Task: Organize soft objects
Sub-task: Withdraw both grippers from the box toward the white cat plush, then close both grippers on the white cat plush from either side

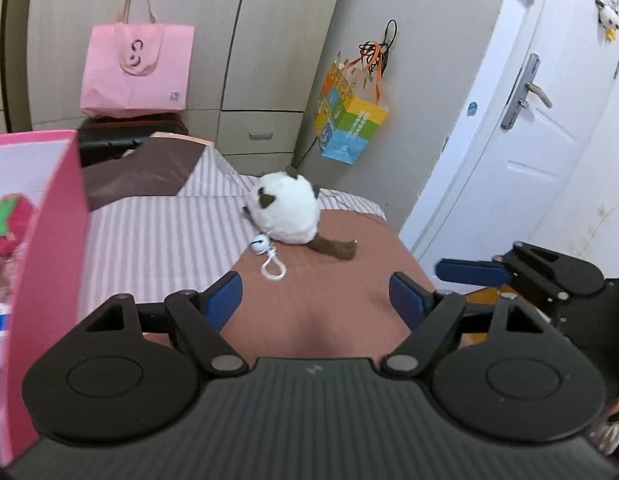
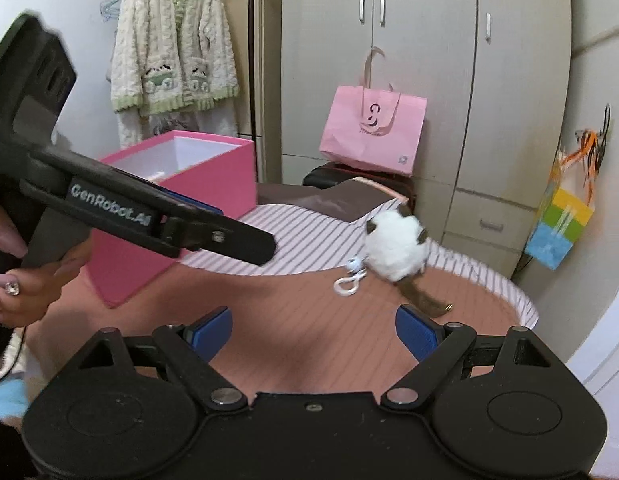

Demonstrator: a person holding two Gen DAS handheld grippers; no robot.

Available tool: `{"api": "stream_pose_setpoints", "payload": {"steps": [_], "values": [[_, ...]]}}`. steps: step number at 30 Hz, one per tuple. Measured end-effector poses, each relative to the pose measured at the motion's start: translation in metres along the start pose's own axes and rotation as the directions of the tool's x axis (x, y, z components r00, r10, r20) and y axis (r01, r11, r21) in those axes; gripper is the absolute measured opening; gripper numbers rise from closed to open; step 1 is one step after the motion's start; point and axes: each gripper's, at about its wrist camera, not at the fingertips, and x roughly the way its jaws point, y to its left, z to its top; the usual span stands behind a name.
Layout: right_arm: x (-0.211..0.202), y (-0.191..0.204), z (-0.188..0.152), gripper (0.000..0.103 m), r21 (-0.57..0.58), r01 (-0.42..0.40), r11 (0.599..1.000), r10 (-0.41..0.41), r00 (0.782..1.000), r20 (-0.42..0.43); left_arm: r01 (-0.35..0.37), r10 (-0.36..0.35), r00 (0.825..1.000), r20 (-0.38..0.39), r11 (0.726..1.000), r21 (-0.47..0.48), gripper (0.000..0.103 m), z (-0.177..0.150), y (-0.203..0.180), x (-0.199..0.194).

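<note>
A round white plush toy with brown ears, a brown tail and a white clip ring lies on the bed; it also shows in the right wrist view. My left gripper is open and empty, a short way in front of the plush. My right gripper is open and empty, near the plush's tail. The right gripper's finger shows at the right in the left wrist view. The left gripper crosses the right wrist view over an open pink box, which fills the left edge of the left wrist view.
The bed has a striped and salmon cover and ends at a corner near a white door. A pink tote bag stands on a dark case by the wardrobe. A colourful bag hangs on the wall. A robe hangs at the left.
</note>
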Motion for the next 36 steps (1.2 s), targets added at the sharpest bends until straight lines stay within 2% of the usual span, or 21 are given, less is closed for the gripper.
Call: {"api": "stream_pose_setpoints", "payload": {"steps": [2,3,6,14,17,20,22,24,27,29,33,36], "values": [[0.012,-0.006,0.005,0.091,-0.024,0.019,1.000,-0.019,1.000,0.011,-0.010,0.010,1.000,0.021,1.000,0.001,0.080,0.003,-0.001,0.016],[0.020,-0.010,0.007,0.091,-0.044,0.041,0.998,-0.041,0.999,0.018,-0.009,0.008,0.998,0.056,1.000,0.015,0.080,0.002,-0.002,0.022],[0.040,-0.016,0.011,0.091,-0.085,0.118,0.989,-0.114,0.992,0.052,-0.083,0.082,0.992,0.099,0.996,0.009,0.080,0.002,0.001,0.041],[0.092,-0.054,0.009,0.091,-0.068,0.103,0.992,-0.099,0.994,0.056,-0.106,0.111,0.989,0.095,0.992,-0.061,0.079,0.012,0.013,0.084],[0.108,-0.065,0.008,0.091,-0.079,0.047,0.996,-0.041,0.996,0.081,-0.111,0.113,0.993,0.038,0.993,-0.045,0.079,0.021,0.012,0.101],[0.129,-0.077,0.013,0.091,-0.049,0.022,0.999,-0.020,0.999,0.050,-0.096,0.098,0.995,0.023,0.993,-0.070,0.079,0.030,0.014,0.111],[0.142,-0.086,0.017,0.091,-0.017,-0.025,1.000,0.025,0.999,0.022,-0.101,0.104,0.994,0.028,0.991,-0.088,0.078,0.035,0.015,0.119],[0.154,-0.096,0.021,0.091,0.050,-0.085,0.995,0.086,0.996,-0.018,-0.100,0.103,0.994,0.032,0.991,-0.092,0.077,0.039,0.017,0.128],[0.175,-0.112,0.020,0.091,0.189,-0.157,0.969,0.174,0.982,-0.075,-0.101,0.103,0.995,0.004,0.982,-0.160,0.075,0.043,0.029,0.143],[0.183,-0.119,0.016,0.091,0.255,-0.164,0.953,0.190,0.979,-0.078,-0.097,0.096,0.995,-0.016,0.978,-0.184,0.072,0.043,0.036,0.151],[0.185,-0.120,0.011,0.091,0.266,-0.187,0.946,0.207,0.977,-0.047,-0.023,0.018,1.000,-0.023,0.971,-0.236,0.068,0.041,0.043,0.159],[0.183,-0.117,0.010,0.078,0.248,-0.190,0.950,0.205,0.978,-0.037,0.003,-0.016,0.999,-0.042,0.960,-0.280,0.061,0.037,0.047,0.166]]}}
